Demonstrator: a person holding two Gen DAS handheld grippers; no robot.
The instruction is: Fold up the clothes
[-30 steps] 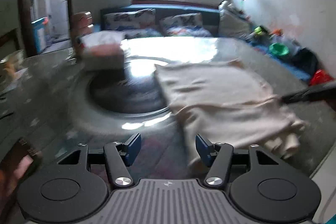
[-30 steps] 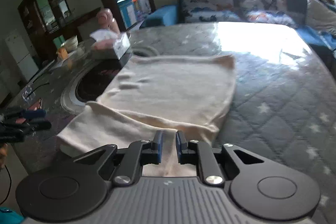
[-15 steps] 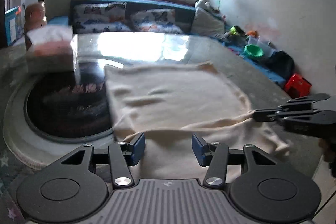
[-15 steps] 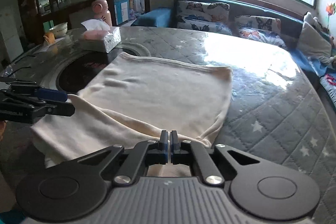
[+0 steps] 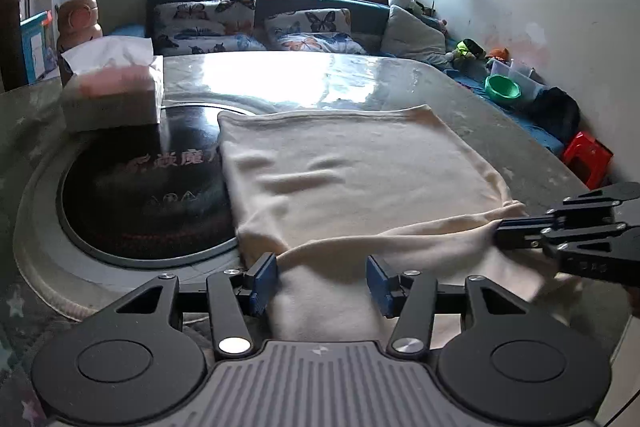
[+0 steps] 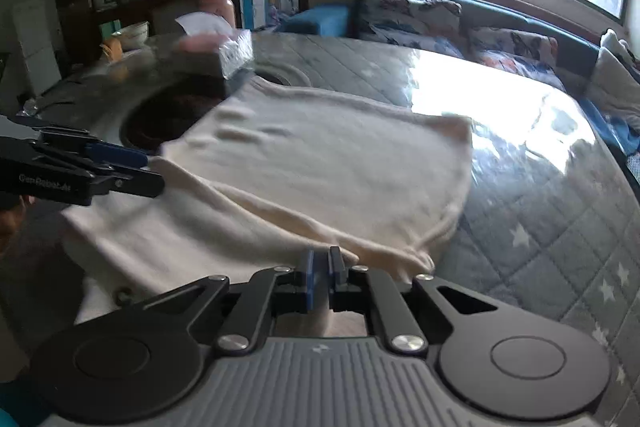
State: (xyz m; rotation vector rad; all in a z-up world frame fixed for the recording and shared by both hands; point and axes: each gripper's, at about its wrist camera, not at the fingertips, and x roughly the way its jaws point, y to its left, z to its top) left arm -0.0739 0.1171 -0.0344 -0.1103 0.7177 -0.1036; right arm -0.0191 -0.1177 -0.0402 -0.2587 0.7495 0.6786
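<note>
Cloth of a cream colour, a soft knitted garment point(image 5: 352, 179), is spread across the middle of the left wrist view on a glossy quilted tabletop point(image 5: 400, 75), its left edge lapping over a dark round inset point(image 5: 144, 195). At the upper left of that view a tissue box point(image 5: 116, 91) is seen, well apart from the work. At the lower centre the left claw point(image 5: 322, 281) is held spread, its jaws having just been opening slightly, with a raised fold of the garment lying between the blue pads but not pressed by them. At the right edge the right claw point(image 5: 504, 227) is pressed together on the garment's near hem, a pinch also shown at the lower centre of the right wrist view point(image 6: 321, 269).

The fold is best served if the left pads are closed on the same hem layer before both corners are lifted together and carried evenly towards the far edge. The fabric looks limp and lightly wrinkled, so bunching is likely if one side leads.
</note>
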